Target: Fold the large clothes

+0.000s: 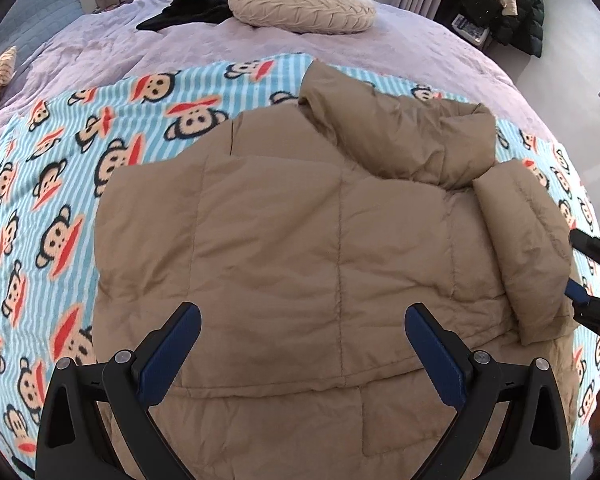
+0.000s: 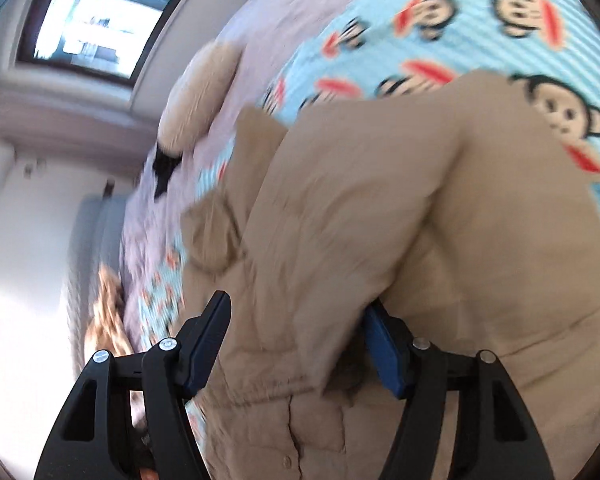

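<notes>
Your left gripper (image 1: 302, 344) hangs over the near part of the jacket (image 1: 300, 240) with its jaws spread wide and nothing between them; the blue pads (image 1: 172, 354) sit clear above the quilted cloth. Your right gripper (image 2: 296, 340) has its jaws apart too. A puffy fold of the jacket (image 2: 380, 220) lies between them, but the left pad stands off the cloth, so nothing is clamped. That view is blurred, so whether the right pad (image 2: 384, 354) presses on the fabric I cannot tell.

In the left view your right gripper (image 1: 592, 276) shows at 3 o'clock, just beside the folded-in sleeve (image 1: 528, 248) at the jacket's edge.

The tan jacket lies spread on the monkey blanket (image 1: 60, 200), filling the middle of the left view. Its hood (image 1: 400, 132) is bunched at 1 o'clock, and the sleeve lies folded over the body at 3 o'clock.

The blanket covers a lilac bedspread (image 1: 400, 52). At 12 o'clock a round cushion (image 1: 300, 4) sits on it, touching a black garment (image 1: 196, 4) at 11. More clothes (image 1: 500, 0) are piled off the bed at 1 to 2 o'clock.
</notes>
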Demonstrator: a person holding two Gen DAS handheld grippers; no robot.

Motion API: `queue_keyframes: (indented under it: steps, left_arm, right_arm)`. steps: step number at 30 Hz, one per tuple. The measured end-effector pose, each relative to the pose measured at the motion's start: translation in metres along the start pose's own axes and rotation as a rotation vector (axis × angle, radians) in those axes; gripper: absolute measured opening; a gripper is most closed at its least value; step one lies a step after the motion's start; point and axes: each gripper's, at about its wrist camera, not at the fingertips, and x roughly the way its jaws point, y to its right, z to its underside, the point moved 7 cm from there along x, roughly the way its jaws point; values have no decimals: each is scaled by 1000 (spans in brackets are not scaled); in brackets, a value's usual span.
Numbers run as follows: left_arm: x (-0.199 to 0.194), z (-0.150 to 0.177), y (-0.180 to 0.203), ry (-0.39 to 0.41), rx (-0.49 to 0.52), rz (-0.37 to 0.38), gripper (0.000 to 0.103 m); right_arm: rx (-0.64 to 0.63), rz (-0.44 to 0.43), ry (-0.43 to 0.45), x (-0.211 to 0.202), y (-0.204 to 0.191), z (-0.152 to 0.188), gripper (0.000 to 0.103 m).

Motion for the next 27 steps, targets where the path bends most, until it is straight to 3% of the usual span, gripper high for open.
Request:
queue_keyframes:
  steps: [2,4,7,11,14,15,16,17,18,22,27]
  left_arm:
    - [-3,-4,-3,6,-2,19,102]
    - [-8,-6,-5,12,-4,47,102]
    - [-14,-8,-12,18,-12,90,102]
    - [-24,-10,-26,24,-37,173,102]
    - [-29,-10,-37,18,-80,236,102]
    - [-31,-10,-41,14,-99,261,102]
    - [-32,-9,-44,8,-116,287,102]
    - [-32,-9,-45,4,-126,303,102]
    - [-32,-8,-47,-3,-140,325,102]
    - [-27,-4,-40,-42,-159,415,102]
    - [-7,3,-18,-111,-153,488,102]
  right_arm:
    - [83,-40,41,-7,10,-12,62]
    - [152,-91,60,-6,15,-21,11]
    - [64,-122,49,0,-11,-20,8]
    - [-209,-113,-63,22,-72,14,8]
    - [-396,-43,-187,51,-103,56,12]
    - [-451,-7,-232,62,-108,73,21]
    - [-478,13,-266,70,-111,85,33]
    - [-498,34,-309,80,-111,99,60]
    - [-503,46,-337,84,-110,109,80]
    - [-492,88,-388,75,-91,132,81]
    - [-294,169,-305,16,-21,105,81]
